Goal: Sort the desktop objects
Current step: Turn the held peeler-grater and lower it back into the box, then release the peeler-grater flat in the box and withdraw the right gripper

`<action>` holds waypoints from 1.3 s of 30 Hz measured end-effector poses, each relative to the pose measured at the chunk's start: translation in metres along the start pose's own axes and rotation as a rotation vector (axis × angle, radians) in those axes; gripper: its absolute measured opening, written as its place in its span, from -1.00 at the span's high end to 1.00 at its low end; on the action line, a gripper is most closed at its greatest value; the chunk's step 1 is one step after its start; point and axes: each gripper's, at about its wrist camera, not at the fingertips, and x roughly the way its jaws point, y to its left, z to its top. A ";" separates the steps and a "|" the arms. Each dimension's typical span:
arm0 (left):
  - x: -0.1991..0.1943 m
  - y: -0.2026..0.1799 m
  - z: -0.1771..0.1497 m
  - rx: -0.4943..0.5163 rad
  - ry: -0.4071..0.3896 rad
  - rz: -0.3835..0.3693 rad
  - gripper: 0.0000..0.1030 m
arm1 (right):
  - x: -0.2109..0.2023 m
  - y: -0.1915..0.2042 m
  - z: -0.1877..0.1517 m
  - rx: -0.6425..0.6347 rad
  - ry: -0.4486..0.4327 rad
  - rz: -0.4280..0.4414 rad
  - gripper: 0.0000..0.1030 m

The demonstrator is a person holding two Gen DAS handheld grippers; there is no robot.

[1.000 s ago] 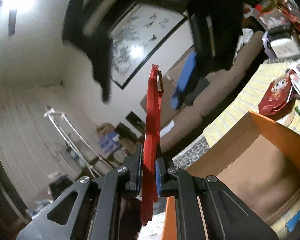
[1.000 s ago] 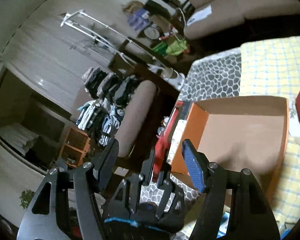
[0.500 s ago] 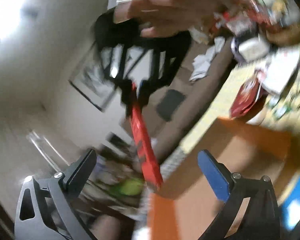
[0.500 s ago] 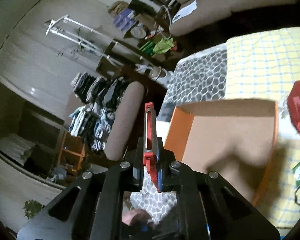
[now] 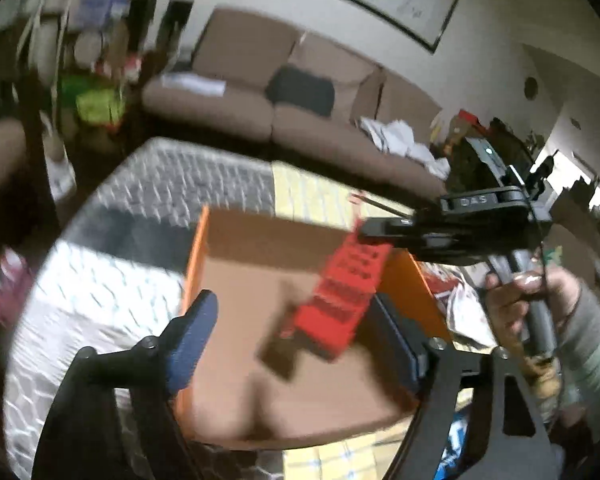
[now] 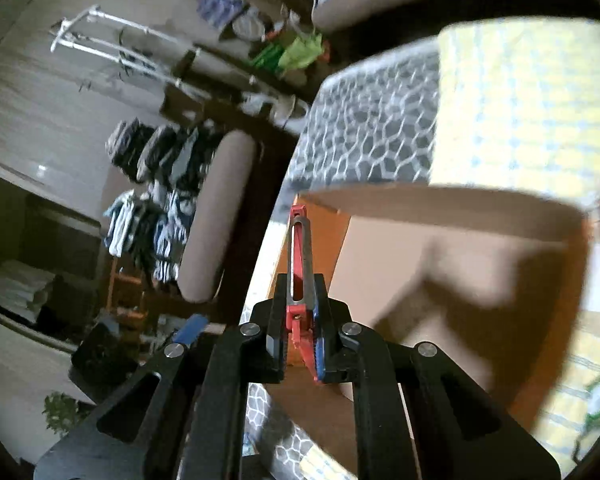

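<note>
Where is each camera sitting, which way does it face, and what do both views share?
Left wrist: on the left gripper, jaws closing on nothing, facing the orange box; right gripper and hand show.
Right wrist: on the right gripper, clamping the red tool, above the box.
Shared: box, tool.

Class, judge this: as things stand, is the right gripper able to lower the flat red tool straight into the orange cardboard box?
Probably yes. The right gripper, shut on the flat red tool, hangs over the orange cardboard box's open, apparently empty inside; nothing visible blocks the way down.
</note>
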 end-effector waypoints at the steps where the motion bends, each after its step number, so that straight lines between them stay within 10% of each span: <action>1: 0.007 0.005 -0.001 -0.030 0.015 -0.007 -0.31 | 0.013 -0.001 0.000 -0.009 0.017 0.005 0.81; 16: 0.043 0.023 0.009 -0.013 0.138 0.072 -0.27 | 0.133 -0.038 0.021 -0.021 0.177 -0.014 0.80; 26: 0.055 0.021 0.004 0.027 0.173 0.164 -0.27 | 0.153 -0.033 0.026 -0.145 0.185 -0.189 0.68; 33: 0.052 0.018 0.005 0.047 0.174 0.174 -0.27 | 0.154 -0.018 0.027 -0.256 0.155 -0.340 -0.07; 39: 0.039 0.027 0.009 0.017 0.147 0.165 -0.27 | 0.107 -0.021 0.020 -0.138 0.055 -0.311 -0.21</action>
